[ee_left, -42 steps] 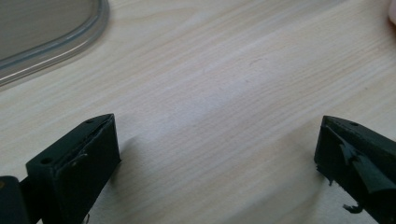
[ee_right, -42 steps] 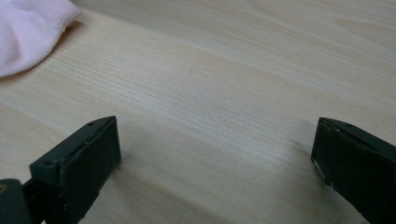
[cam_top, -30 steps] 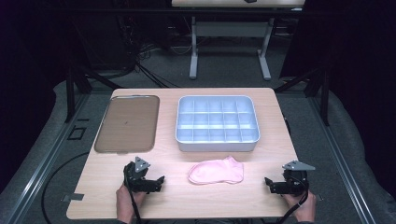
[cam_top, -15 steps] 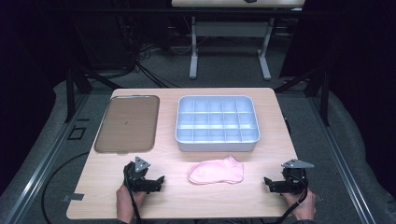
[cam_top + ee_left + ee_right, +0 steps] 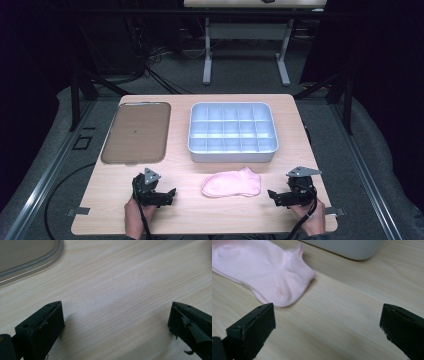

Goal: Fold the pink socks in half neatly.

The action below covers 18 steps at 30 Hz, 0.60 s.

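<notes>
Pink sock (image 5: 231, 183) lies flat on the wooden table (image 5: 310, 150), just in front of the grey compartment tray (image 5: 232, 133). Your right gripper (image 5: 272, 195) and left gripper (image 5: 170, 195) flank it, jaws wide apart, holding nothing.

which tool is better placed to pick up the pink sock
Right, probably. The right tool sits open just beside the pink sock, whose edge lies close ahead of its jaws in the right gripper view. The left tool, also open, faces bare table.
</notes>
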{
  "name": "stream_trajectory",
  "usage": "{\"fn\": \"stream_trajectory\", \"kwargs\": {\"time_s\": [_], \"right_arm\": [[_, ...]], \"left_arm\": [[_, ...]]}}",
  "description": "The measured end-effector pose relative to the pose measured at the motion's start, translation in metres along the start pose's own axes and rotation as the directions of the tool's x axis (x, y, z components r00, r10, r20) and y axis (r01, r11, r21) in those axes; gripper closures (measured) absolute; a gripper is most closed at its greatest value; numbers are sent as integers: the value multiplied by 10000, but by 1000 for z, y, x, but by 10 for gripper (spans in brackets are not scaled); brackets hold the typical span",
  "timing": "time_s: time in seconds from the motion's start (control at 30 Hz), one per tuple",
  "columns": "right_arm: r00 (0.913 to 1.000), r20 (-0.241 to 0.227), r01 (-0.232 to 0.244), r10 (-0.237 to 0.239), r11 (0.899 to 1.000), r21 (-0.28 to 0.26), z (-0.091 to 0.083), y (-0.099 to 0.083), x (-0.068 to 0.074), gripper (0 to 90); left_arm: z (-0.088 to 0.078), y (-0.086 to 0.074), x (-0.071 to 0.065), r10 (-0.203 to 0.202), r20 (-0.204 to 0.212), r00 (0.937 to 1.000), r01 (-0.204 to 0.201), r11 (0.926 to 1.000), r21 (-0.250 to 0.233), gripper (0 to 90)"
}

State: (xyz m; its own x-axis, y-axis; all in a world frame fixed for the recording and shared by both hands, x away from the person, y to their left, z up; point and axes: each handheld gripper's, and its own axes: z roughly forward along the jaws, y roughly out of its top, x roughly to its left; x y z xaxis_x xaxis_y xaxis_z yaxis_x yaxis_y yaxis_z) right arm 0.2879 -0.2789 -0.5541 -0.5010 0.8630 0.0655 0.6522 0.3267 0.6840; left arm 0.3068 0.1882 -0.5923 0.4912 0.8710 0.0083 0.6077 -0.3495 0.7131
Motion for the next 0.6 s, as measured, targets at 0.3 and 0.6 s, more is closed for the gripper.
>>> {"fn": "stream_trajectory", "kwargs": {"time_s": [0.3,0.6], "right_arm": [[9927,-870,856,-839,9962,166,14,28,32,0],[9803,-1475,1407,-1314,9885,546,44,47,54,8]], "left_arm": [[0,0,0,-10,-11,10000,10,10000,5,3],[0,0,0,-15,-5,10000,15,10000,12,5]]}}
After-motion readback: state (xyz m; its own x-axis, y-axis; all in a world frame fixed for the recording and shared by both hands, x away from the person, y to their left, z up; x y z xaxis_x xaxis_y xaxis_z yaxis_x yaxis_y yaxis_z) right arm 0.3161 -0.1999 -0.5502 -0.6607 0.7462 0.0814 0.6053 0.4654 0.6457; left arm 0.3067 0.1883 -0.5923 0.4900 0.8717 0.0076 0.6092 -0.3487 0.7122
